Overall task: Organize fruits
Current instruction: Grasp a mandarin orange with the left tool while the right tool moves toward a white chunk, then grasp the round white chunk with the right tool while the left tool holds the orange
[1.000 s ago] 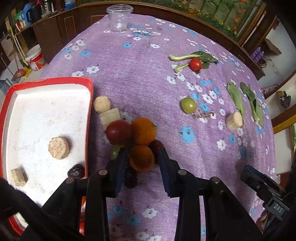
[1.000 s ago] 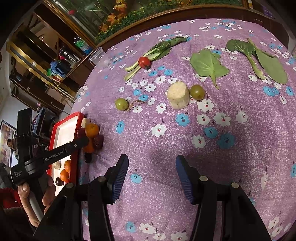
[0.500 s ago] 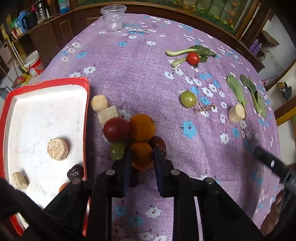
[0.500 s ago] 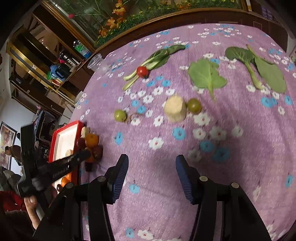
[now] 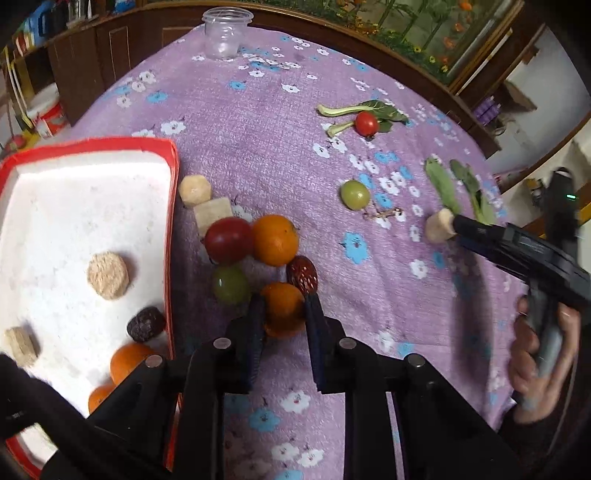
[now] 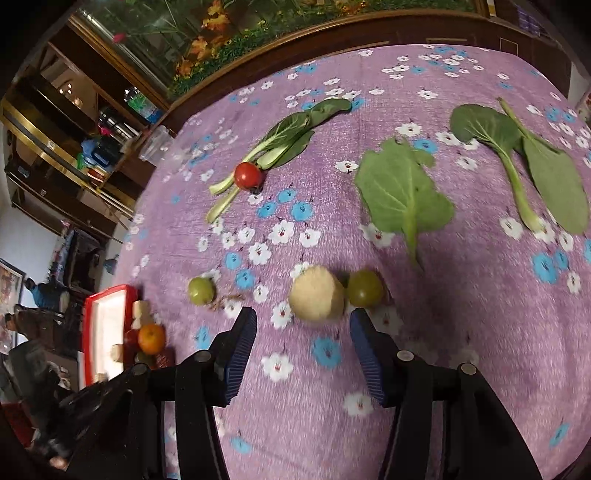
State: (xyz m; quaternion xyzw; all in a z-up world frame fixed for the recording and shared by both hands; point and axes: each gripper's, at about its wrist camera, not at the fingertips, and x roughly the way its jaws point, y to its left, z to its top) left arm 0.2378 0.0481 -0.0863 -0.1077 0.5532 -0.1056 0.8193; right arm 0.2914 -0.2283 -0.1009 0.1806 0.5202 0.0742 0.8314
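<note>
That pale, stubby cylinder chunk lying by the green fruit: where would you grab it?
Across the curved sides of the pale cylinder chunk, from above and the near side. The round green fruit crowds its right, so one finger must slip between them.

Woven purple cloth with printed white and blue flowers (image 5: 258, 122) over the bench, matt. Clear glossy plastic cup (image 5: 222, 33) at twelve o'clock. Red-rimmed white foam tray (image 5: 74, 206) at nine o'clock, grainy. Small glossy orange citrus fruit (image 5: 282, 308), dimpled, between ribbed matt blue pads (image 5: 255, 332) of black plastic tongs (image 5: 283, 312).
</note>
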